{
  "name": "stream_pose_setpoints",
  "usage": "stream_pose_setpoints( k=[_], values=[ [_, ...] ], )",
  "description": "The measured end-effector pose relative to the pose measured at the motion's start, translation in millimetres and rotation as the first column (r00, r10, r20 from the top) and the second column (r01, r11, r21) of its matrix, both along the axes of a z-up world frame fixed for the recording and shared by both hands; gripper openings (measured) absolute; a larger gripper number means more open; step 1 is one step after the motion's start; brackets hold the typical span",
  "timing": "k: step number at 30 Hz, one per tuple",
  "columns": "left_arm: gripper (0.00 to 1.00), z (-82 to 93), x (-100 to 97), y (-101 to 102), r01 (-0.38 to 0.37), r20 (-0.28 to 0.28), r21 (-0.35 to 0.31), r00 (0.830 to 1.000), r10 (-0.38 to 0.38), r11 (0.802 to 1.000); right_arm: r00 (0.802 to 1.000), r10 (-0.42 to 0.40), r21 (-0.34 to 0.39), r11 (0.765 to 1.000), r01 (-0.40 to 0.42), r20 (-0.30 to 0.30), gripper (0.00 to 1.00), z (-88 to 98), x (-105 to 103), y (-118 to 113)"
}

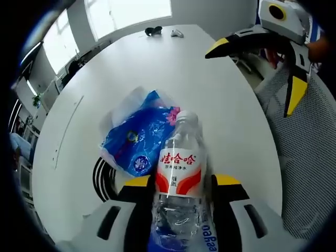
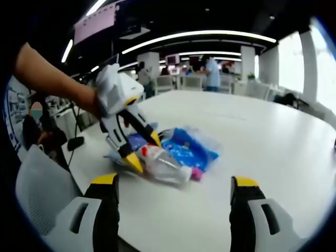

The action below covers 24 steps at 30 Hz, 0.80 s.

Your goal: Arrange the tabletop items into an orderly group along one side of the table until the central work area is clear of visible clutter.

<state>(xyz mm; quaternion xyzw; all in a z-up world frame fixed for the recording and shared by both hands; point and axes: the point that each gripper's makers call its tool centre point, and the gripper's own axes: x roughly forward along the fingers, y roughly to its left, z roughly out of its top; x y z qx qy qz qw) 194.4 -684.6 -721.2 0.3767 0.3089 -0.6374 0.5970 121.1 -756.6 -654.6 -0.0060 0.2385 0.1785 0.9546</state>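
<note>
**Bottle in the left gripper beside the blue packet**

Clamped between the jaws of the left gripper [image 1: 178,197], a clear water bottle [image 1: 179,173] lay with its white cap pointing away from the camera, apparently so it could be carried to one side of the white table [image 1: 173,68]. Its red-and-white label bore Chinese characters reading 娃哈哈; smaller print under them was too fine to read. Just beside the bottle, touching it, lay a blue plastic packet [image 1: 137,135] with a round printed mark I could not read. Well beyond the bottle, at the far table edge, sat two small dark and pale things [image 1: 163,32]. The right gripper [image 2: 173,197] hung near the bottle with jaws wide apart, holding nothing.
</note>
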Motion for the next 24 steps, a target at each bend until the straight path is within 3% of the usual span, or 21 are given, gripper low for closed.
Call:
stream_pose_setpoints(
  k=[11, 17, 22, 24],
  values=[
    [0.50, -12.2, -7.3, -12.4, 0.004, -0.022, 0.043, 1.000, -0.003, 0.999, 1.000, -0.005, 0.003, 1.000, 0.005, -0.016, 0.84, -2.8, -0.4, -0.9],
    [0.44, -18.1, -9.0, -16.1, 0.081, 0.012, 0.067, 0.997, -0.082, 0.994, 1.000, -0.003, 0.000, 1.000, 0.003, -0.029, 0.84, -5.3, -1.6, -0.9],
    [0.41, -15.9, -9.6, -17.2, 0.111, 0.023, 0.052, 0.993, -0.112, 0.992, 0.999, -0.004, -0.003, 1.000, 0.004, -0.038, 0.83, -7.4, -2.1, -1.9],
    [0.40, -14.6, -9.1, -17.9, 0.083, 0.008, 0.050, 0.996, -0.083, 0.995, 0.999, -0.003, -0.002, 1.000, 0.003, -0.042, 0.83, -8.4, -2.2, -1.8]
  ],
)
